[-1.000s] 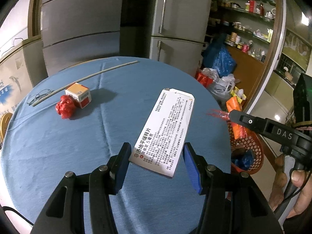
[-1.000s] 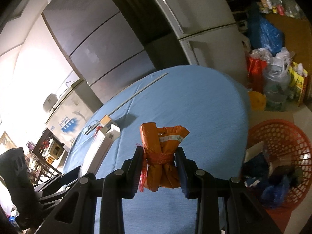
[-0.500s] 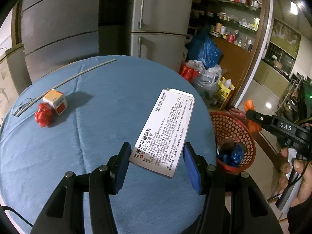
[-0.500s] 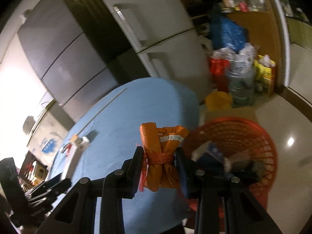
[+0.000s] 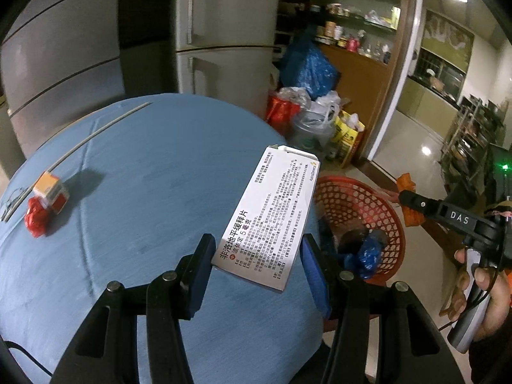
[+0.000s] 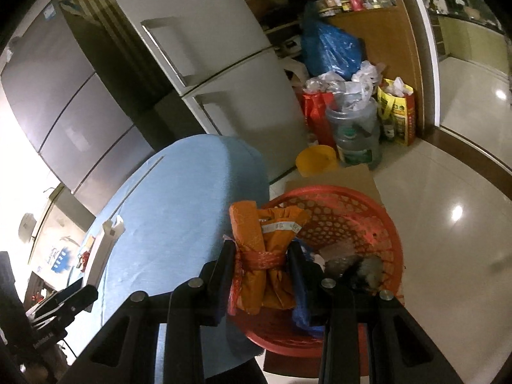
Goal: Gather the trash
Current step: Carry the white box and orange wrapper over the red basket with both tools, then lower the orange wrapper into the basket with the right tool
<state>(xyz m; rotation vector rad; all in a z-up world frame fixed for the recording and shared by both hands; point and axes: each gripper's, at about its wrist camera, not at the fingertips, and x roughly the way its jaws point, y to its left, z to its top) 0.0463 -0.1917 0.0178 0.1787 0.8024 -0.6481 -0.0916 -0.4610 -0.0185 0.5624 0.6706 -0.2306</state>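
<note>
Over the red basket (image 6: 368,224), the right gripper (image 6: 260,267) clamps an orange packet (image 6: 265,256), ready to drop; release comes next. Beside the basket, above the worktop (image 5: 144,176), the left gripper (image 5: 256,256) holds a medicine box (image 5: 272,217).

grey fridges (image 5: 224,32), glossy tiled floor (image 6: 464,192)

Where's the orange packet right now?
In the right wrist view, the orange packet is clamped in the right gripper, over the near rim of the red basket.

Left gripper (image 5: 256,256) clamped, right gripper (image 6: 260,267) clamped, both angled downward
</note>
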